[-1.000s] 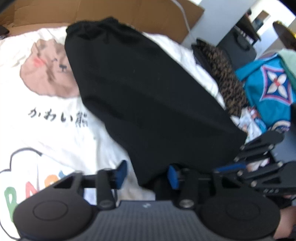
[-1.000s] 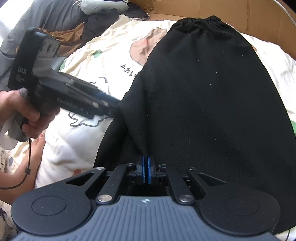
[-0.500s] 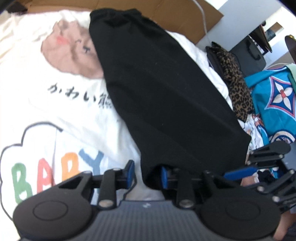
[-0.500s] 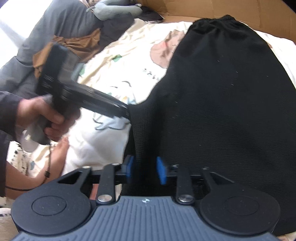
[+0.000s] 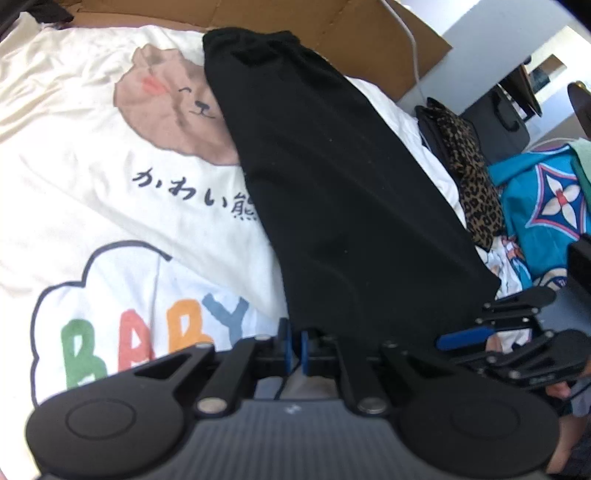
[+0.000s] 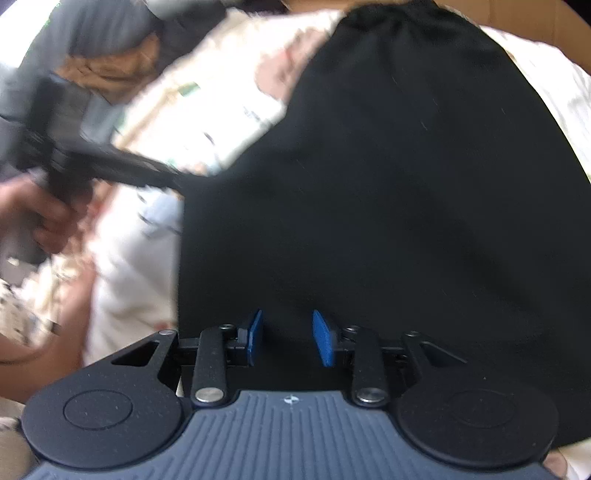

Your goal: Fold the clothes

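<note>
A black garment [image 5: 332,184] with a gathered waistband at its far end lies lengthwise on a cream bedsheet [image 5: 92,166] printed with a bear and "BABY". My left gripper [image 5: 294,347] sits at the garment's near left corner, its blue pads closing to a sliver with the hem pinched between them. From the right wrist view, the left gripper [image 6: 173,181] meets the black garment [image 6: 406,184] at its left edge. My right gripper [image 6: 288,339] stands open over the near hem, fabric lying between the pads without being pressed. One of its blue pads [image 5: 461,338] shows at the garment's near right corner.
Brown cardboard [image 5: 332,26] lines the far side. A leopard-print item [image 5: 472,177] and a blue patterned cloth [image 5: 546,206] lie to the right. Grey and brown clothes [image 6: 110,55] are piled at the far left. A hand [image 6: 44,218] holds the left gripper.
The left gripper slid along the sheet to the garment's near corner and shut on it. The right gripper went from shut on the hem to open and let it go.
</note>
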### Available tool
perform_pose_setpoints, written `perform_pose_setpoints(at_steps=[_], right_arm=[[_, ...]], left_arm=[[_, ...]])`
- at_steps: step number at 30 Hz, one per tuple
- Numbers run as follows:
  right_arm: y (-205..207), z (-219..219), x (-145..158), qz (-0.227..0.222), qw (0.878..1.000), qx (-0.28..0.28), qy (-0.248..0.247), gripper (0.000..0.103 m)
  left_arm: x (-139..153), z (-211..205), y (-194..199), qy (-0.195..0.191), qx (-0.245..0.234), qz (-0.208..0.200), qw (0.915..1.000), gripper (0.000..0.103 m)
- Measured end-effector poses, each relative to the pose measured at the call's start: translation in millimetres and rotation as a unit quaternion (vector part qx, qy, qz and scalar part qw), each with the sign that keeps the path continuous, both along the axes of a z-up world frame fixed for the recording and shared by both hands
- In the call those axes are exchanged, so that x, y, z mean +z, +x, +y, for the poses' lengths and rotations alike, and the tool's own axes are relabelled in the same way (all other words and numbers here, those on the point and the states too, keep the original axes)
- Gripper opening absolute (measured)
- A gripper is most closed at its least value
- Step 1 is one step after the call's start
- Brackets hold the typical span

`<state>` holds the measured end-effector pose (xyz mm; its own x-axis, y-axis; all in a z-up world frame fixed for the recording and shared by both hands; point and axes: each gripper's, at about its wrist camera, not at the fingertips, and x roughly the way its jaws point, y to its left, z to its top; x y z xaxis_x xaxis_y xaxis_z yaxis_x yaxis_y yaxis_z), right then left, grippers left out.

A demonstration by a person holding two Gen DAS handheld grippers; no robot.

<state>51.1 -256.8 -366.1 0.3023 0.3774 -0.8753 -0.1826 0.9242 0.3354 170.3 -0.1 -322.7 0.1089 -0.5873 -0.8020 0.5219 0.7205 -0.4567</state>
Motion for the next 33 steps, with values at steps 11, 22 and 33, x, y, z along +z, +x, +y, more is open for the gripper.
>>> perform_pose_setpoints(at_steps=[11, 22, 33], right_arm=[[-4, -6, -5, 0.021, 0.999, 0.003, -0.046, 0.026], [-18, -39, 15, -0.01, 0.998, -0.063, -0.027, 0.031], [-23, -99, 12, -0.03, 0.983, -0.169, -0.07, 0.031]], left_arm=[[0, -14, -6, 0.029, -0.027, -0.022, 0.999, 0.006], [28, -4, 6, 0.006, 0.006, -0.026, 0.9996, 0.011], [2, -72, 0, 0.01, -0.072, -0.009, 0.9973, 0.013]])
